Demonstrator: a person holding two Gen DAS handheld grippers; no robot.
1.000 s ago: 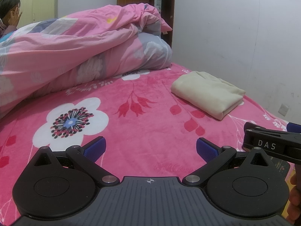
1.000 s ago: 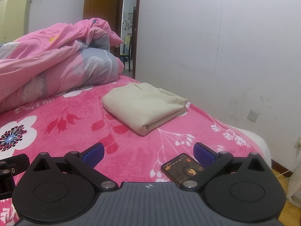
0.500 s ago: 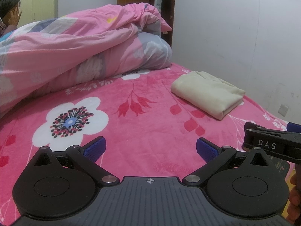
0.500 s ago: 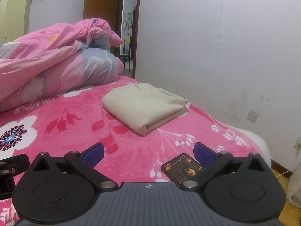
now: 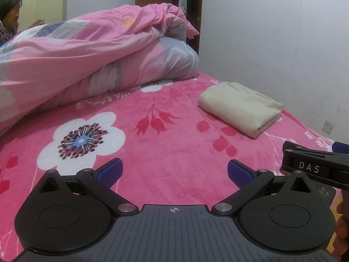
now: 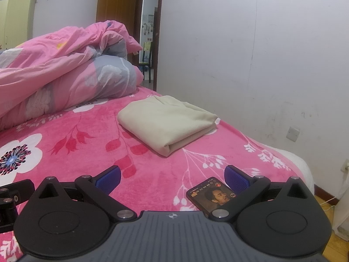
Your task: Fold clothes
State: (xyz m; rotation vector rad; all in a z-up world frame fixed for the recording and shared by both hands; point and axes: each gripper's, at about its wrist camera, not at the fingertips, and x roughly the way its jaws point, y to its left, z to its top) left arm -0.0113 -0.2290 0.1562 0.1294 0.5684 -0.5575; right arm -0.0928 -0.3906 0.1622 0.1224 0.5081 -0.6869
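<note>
Folded cream garment well beyond both wide, empty claws

Colours and patterns observed

Folded cloth: plain cream. Bedspread: hot pink, white and red floral print. Quilt: pink, grey-blue patches. Gripper pads: blue.

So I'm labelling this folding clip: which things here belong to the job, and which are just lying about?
Belongs to the job:
- folded cream garment
- left gripper, open, empty
- right gripper, open, empty

Just lying about:
- phone, screen lit, on the pink floral bedspread
- bunched pink duvet
</note>
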